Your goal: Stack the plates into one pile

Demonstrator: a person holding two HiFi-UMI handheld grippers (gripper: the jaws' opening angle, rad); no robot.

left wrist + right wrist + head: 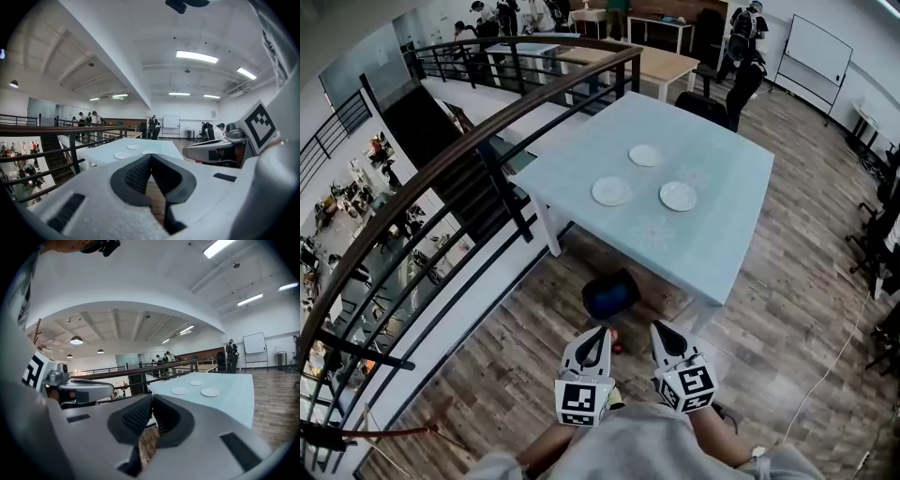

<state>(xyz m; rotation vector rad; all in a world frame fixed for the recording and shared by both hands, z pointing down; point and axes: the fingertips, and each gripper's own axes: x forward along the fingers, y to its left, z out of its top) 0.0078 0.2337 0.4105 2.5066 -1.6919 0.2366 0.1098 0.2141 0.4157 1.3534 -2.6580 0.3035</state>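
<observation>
Three white plates lie apart on the pale blue table: a left plate, a right plate and a far plate. Both grippers hang side by side over the wooden floor, well short of the table's near edge. My left gripper is shut with nothing in it, and my right gripper is shut and empty too. In the left gripper view the tips meet below the distant plates. The right gripper view has its tips closed, with the plates far ahead.
A dark metal railing with a wooden top rail guards a stairwell on the left. A blue round object sits on the floor under the table's near side. Black chairs stand behind the table, with people and a whiteboard further back.
</observation>
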